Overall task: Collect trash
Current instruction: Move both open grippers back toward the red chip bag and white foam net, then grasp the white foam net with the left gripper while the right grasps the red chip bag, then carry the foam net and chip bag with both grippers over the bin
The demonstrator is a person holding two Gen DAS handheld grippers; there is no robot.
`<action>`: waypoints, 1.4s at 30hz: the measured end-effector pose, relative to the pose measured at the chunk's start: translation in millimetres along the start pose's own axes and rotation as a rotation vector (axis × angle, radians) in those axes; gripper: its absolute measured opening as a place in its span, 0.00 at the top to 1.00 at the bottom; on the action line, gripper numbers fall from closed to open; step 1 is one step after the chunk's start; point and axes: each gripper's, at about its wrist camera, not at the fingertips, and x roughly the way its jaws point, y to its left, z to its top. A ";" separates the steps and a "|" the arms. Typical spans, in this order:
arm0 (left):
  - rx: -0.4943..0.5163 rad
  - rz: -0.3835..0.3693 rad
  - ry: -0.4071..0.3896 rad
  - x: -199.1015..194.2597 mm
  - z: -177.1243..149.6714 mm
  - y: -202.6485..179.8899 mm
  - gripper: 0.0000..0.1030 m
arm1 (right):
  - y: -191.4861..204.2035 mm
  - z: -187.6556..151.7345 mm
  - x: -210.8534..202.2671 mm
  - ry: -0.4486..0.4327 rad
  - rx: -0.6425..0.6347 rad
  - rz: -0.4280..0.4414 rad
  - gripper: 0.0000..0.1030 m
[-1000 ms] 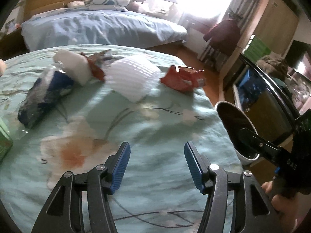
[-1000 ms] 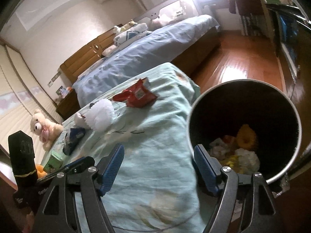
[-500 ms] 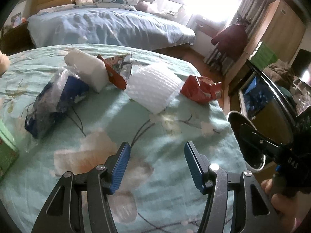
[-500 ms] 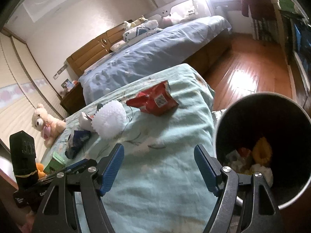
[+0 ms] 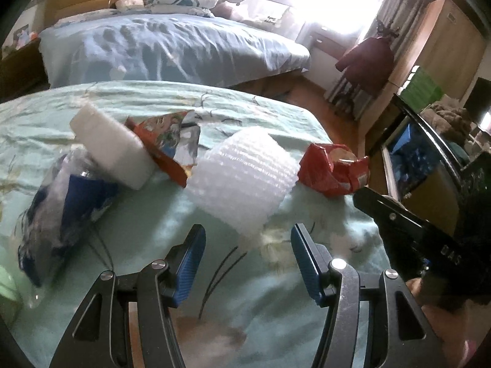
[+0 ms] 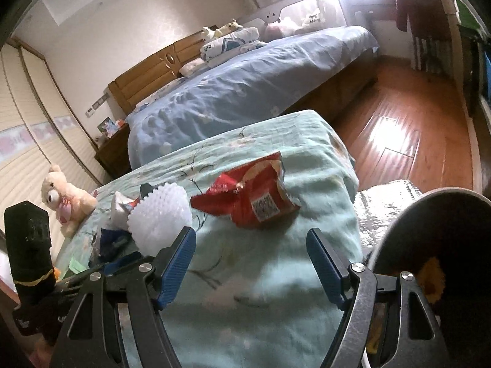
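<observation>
Trash lies on a pale green floral bedspread (image 5: 260, 316). A white foam net sleeve (image 5: 245, 181) lies just ahead of my left gripper (image 5: 247, 245), which is open and empty. To its right is a crumpled red snack bag (image 5: 331, 168); to its left are a white foam block (image 5: 113, 144), a colourful wrapper (image 5: 172, 141) and a blue plastic bag (image 5: 67, 202). My right gripper (image 6: 250, 251) is open and empty, facing the red snack bag (image 6: 248, 196), with the foam sleeve (image 6: 159, 217) to its left. The dark bin (image 6: 429, 245) with trash inside is at lower right.
A blue bed (image 5: 172, 46) stands behind the green one, with a wooden floor (image 6: 408, 141) between and to the right. A teddy bear (image 6: 64, 196) sits at the far left. A wardrobe and a coat rack (image 5: 368, 61) stand near the bright window.
Both grippers have moved forward toward the trash pile. The foam sleeve and red bag look nearer. The bin has slid to the lower right edge of the right wrist view.
</observation>
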 end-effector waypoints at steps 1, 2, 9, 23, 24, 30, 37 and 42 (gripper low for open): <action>0.004 0.005 0.000 2.7 1.9 0.0 0.46 | 0.5 2.1 3.2 0.002 -0.004 -0.002 0.26; 0.004 0.004 0.002 5.4 3.0 0.3 0.46 | 0.8 3.3 5.7 0.005 -0.005 -0.001 0.26; 0.006 0.013 0.019 19.5 8.5 1.0 0.62 | 0.4 11.0 25.4 0.039 -0.011 0.001 0.32; -0.004 -0.003 -0.004 18.7 8.5 8.7 0.90 | -10.0 9.0 24.8 0.077 0.071 0.044 0.51; -0.003 -0.003 -0.008 16.2 7.0 9.1 0.90 | -8.2 7.7 20.6 0.068 0.078 0.055 0.45; -0.009 -0.010 -0.024 5.5 -2.0 13.1 0.90 | 0.8 13.2 14.8 0.024 0.105 0.097 0.29; -0.001 -0.020 -0.023 -0.5 -7.3 14.5 0.91 | -11.1 25.3 40.6 0.036 0.194 0.045 0.33; 0.010 -0.029 -0.024 -5.1 -9.9 13.3 0.91 | -17.4 18.1 44.1 0.052 0.207 0.030 0.99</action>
